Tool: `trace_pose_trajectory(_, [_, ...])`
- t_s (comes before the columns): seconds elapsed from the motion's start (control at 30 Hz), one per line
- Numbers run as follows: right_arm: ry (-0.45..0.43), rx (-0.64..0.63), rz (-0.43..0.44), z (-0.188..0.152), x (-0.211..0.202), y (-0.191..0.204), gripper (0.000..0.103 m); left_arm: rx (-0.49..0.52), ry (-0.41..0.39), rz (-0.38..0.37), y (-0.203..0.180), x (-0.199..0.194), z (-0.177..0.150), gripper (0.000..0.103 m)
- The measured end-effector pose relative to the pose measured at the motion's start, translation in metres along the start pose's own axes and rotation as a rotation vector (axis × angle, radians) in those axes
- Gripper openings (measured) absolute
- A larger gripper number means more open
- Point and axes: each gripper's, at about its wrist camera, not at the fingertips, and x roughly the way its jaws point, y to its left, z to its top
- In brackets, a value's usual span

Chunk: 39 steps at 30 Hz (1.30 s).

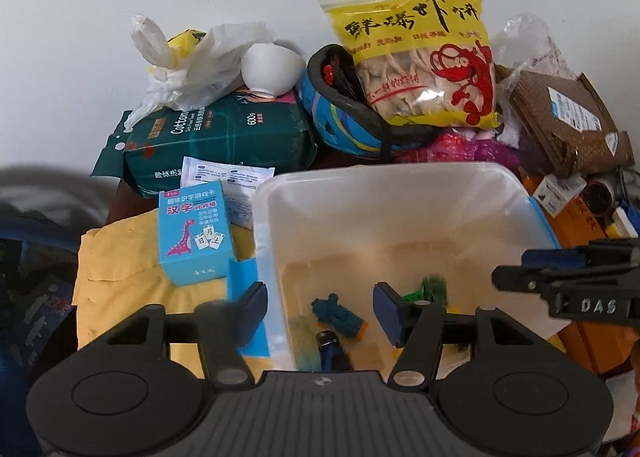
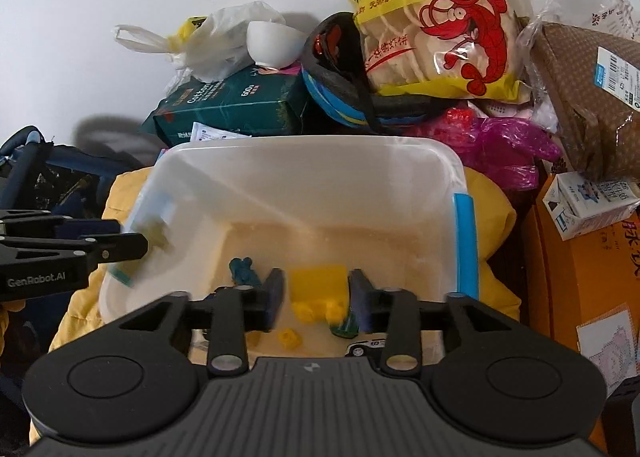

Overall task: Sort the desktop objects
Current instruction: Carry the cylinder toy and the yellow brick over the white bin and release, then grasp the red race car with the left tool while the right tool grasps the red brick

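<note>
A translucent white plastic bin (image 1: 384, 193) (image 2: 304, 169) sits on a yellow cloth (image 1: 132, 277). It holds small toys: a teal cactus toy (image 1: 338, 315) (image 2: 242, 271), green pieces (image 1: 430, 289) and a dark blue piece (image 1: 330, 349). My left gripper (image 1: 320, 311) is open and empty, straddling the bin's left wall. My right gripper (image 2: 318, 297) hovers over the bin with its jaws either side of a yellow block toy (image 2: 318, 289); whether the pads press on it is unclear. A small white toy car (image 2: 366, 347) lies below it.
A light blue card box (image 1: 194, 233) stands left of the bin. Behind are a green cotton-tissue pack (image 1: 224, 137), a white bowl (image 1: 272, 71), a blue helmet (image 1: 344, 117), a yellow shrimp-cracker bag (image 1: 424, 57), a brown parcel (image 2: 588, 97), a milk carton (image 2: 584, 205) and an orange box (image 2: 580, 289).
</note>
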Motion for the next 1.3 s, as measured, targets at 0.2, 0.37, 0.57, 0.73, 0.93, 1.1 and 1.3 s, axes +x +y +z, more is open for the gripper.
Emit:
trace_pose_trajectory(0.2, [-0.058, -0.024, 0.012, -0.014, -0.018, 0.0, 0.049, 0.065, -0.091, -0.043, -0.003, -0.03, -0.048, 0.062])
trace_pose_trajectory(0.37, [-0.164, -0.048, 0.047, -0.071, -0.056, 0.007, 0.064, 0.106, -0.11, -0.101, -0.011, -0.047, -0.136, 0.062])
trace_pose_trajectory(0.57, [-0.099, -0.042, -0.023, -0.165, -0.044, 0.013, 0.08, 0.096, -0.043, -0.112, -0.022, -0.04, -0.217, 0.062])
trace_pose_trajectory(0.73, [-0.014, -0.001, -0.067, -0.2, -0.018, 0.01, 0.08, 0.122, 0.017, -0.121, -0.031, -0.026, -0.245, 0.062])
trace_pose_trajectory(0.93, [-0.014, -0.007, -0.085, -0.206, -0.004, 0.019, 0.08, 0.139, 0.022, -0.108, -0.041, -0.008, -0.245, 0.062])
trace_pose_trajectory(1.1, [-0.004, 0.011, -0.137, -0.211, 0.01, 0.019, 0.077, 0.158, 0.033, -0.109, -0.05, 0.003, -0.244, 0.054])
trace_pose_trajectory(1.3, [0.001, 0.053, -0.134, -0.216, 0.01, 0.008, 0.042, 0.204, 0.003, -0.122, -0.05, 0.001, -0.248, 0.04])
